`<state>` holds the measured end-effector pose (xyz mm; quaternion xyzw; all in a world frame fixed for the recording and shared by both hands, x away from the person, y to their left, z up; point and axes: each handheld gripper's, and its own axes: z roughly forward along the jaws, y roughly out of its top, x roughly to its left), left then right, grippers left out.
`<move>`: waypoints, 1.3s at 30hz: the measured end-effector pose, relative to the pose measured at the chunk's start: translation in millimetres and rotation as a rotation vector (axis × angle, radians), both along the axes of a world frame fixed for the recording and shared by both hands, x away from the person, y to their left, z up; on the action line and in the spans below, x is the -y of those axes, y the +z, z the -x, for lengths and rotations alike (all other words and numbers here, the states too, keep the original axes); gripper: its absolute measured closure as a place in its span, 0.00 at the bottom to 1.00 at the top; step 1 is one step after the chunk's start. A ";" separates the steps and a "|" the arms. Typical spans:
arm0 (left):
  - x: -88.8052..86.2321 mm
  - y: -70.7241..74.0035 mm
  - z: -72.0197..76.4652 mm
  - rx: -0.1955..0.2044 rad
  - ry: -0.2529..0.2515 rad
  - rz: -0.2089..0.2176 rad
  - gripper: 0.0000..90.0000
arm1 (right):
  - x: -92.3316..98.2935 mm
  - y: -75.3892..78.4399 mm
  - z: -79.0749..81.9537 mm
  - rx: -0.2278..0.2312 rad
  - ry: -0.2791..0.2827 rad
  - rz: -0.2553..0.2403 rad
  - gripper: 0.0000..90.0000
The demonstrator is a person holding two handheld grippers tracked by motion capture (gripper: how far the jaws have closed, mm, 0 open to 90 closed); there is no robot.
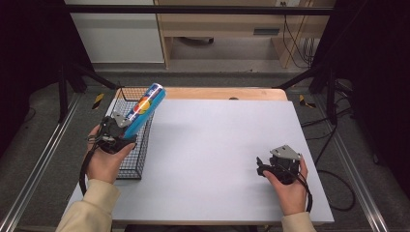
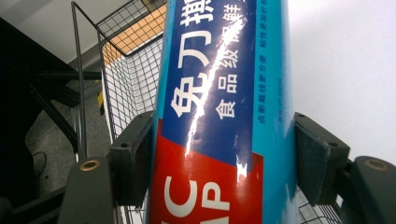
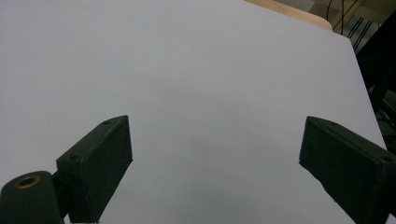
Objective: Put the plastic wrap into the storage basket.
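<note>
The left gripper (image 1: 126,126) clamps a blue box (image 1: 146,109), its long axis tilted up and away over the basket (image 1: 130,166); the right gripper (image 1: 263,166) gapes empty.

Probably a lab, black frame rig (image 1: 193,9), trailing cables (image 1: 295,43)

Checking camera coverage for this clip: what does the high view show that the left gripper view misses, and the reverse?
High view alone: the person's left hand, the right gripper open and empty above the white table top, and the floor around the table. Left gripper view alone: the box's printed lettering and both pads pressing its sides. Both: the blue box gripped by the left gripper, beside the wire basket.
</note>
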<state>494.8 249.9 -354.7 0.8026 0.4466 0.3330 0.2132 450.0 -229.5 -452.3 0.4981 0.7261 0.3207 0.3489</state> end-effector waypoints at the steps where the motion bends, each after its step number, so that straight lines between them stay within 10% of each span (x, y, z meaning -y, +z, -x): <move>1: -0.7 -0.2 0.2 -0.009 0.002 0.003 0.35 | 0.0 -0.1 0.4 -0.003 -0.004 -0.001 0.11; 39: -19.4 -15.5 -7.2 -0.128 0.203 -0.027 0.35 | -1.9 1.9 -0.9 -0.012 0.032 -0.017 0.11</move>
